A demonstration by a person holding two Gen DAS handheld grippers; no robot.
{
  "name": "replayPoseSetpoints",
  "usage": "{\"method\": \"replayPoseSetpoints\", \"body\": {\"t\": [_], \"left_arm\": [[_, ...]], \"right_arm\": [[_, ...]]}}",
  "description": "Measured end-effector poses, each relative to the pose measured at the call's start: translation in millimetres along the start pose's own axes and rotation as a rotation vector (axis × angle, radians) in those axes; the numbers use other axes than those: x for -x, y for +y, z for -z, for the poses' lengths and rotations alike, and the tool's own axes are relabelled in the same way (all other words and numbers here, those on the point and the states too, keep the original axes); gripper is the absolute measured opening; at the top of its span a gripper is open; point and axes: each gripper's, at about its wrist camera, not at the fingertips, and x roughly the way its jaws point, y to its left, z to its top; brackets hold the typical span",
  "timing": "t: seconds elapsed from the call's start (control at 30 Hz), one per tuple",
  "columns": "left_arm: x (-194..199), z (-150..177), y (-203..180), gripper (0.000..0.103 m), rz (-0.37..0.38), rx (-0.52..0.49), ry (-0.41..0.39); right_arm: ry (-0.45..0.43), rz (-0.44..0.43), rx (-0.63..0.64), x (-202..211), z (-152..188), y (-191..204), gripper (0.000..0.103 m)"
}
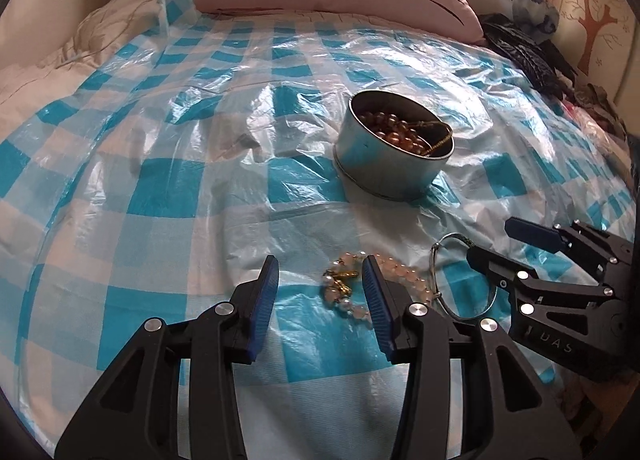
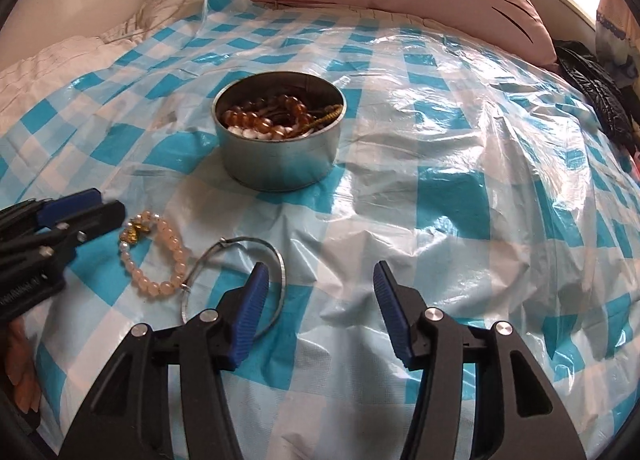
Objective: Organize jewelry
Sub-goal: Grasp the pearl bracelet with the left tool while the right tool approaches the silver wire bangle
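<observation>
Two loose pieces lay before the spread grippers, the tin beyond.

The left gripper [image 1: 320, 280] stood open, empty, the pink bead bracelet [image 2: 160, 256] just past its right finger; the right gripper [image 2: 320, 284], also open, had the wire bangle [image 2: 240, 280] at its left finger. The round tin [image 2: 280, 139] already held amber beads [image 2: 260, 115].

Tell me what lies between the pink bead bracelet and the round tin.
Only bare checked plastic sheet separates the bead bracelet from the tin; the right wrist view shows it.
</observation>
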Motion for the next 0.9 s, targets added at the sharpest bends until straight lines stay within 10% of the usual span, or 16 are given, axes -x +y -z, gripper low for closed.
{"method": "replayPoseSetpoints", "body": {"t": [0.1,0.23,0.43,0.8,0.83,0.9], "left_arm": [[-8.0,0.7,-10.9,0.029,0.015,-0.055,0.029],[-12.4,3.6,-23.8,0.007,0.019,-0.120,0.046],[4.8,7.0,-18.9,0.007,0.073,-0.022,0.048],[31.0,16.5,11.5,0.007,0.096,0.197,-0.003],[29.4,16.4,13.3,0.007,0.096,0.205,0.004],[27.4,16.7,16.2,0.007,0.095,0.222,0.013]], "right_arm": [[0.022,-0.030,0.036,-4.8,0.6,9.8,0.053],[0.054,-0.042,0.045,-11.7,3.3,13.1,0.025],[0.049,-0.083,-0.046,-4.6,7.9,-3.7,0.007],[-0.048,-0.146,-0.097,28.9,13.2,-5.7,0.007],[-0.054,-0.158,-0.090,29.7,12.6,-4.1,0.008],[-0.055,-0.147,-0.060,28.9,12.8,4.7,0.054]]}}
